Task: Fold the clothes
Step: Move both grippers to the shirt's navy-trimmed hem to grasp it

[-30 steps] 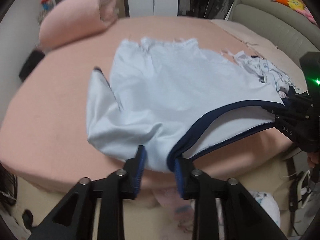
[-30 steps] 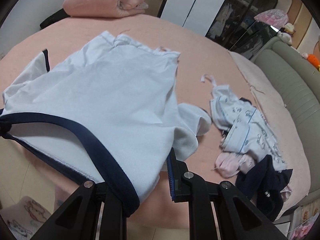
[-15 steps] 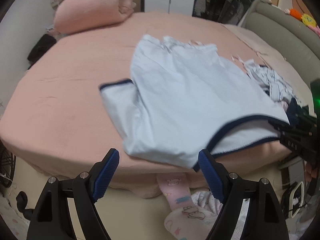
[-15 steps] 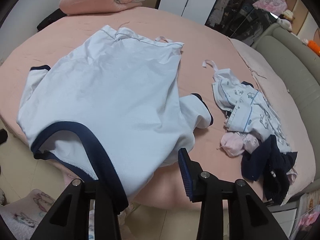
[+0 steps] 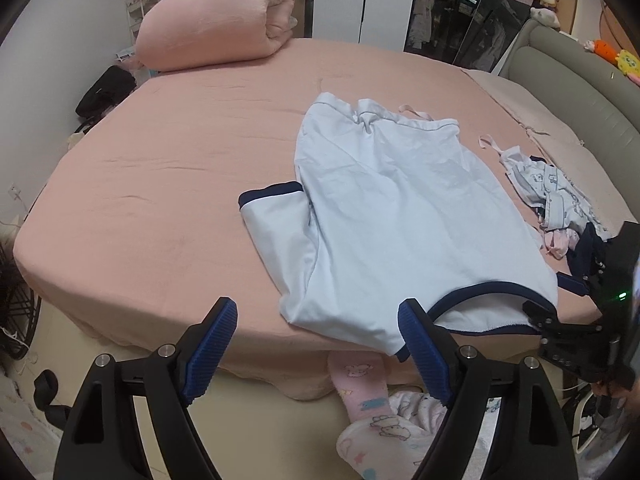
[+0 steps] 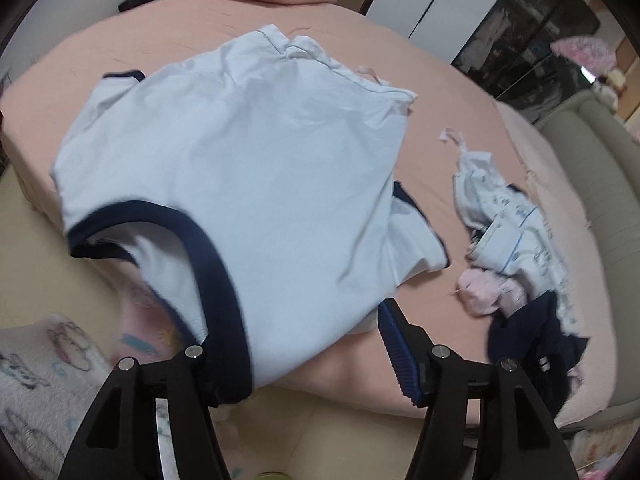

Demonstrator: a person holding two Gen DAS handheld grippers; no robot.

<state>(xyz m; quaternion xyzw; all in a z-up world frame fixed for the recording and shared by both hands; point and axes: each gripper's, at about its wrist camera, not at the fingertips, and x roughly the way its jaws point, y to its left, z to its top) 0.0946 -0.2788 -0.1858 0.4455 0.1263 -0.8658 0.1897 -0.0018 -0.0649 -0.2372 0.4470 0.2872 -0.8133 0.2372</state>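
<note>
Home bdrm: bed [image 5: 192, 168], wardrobe [image 5: 392, 0], toys [image 5: 616, 56].

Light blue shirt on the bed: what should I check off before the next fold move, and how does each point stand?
1. Left gripper open and empty: ok.
2. Right gripper clear of the shirt: not ok; its jaws are open, but the navy collar drapes over one finger.
3. Shirt fully on the bed: not ok; the collar end hangs past the near edge.
4. Fabric flat: not ok; the hem is bunched.
5. Sleeves spread: not ok; one sleeve lies out, the other sleeve is partly under the body.
6. Clothes pile apart from the shirt: ok.
</note>
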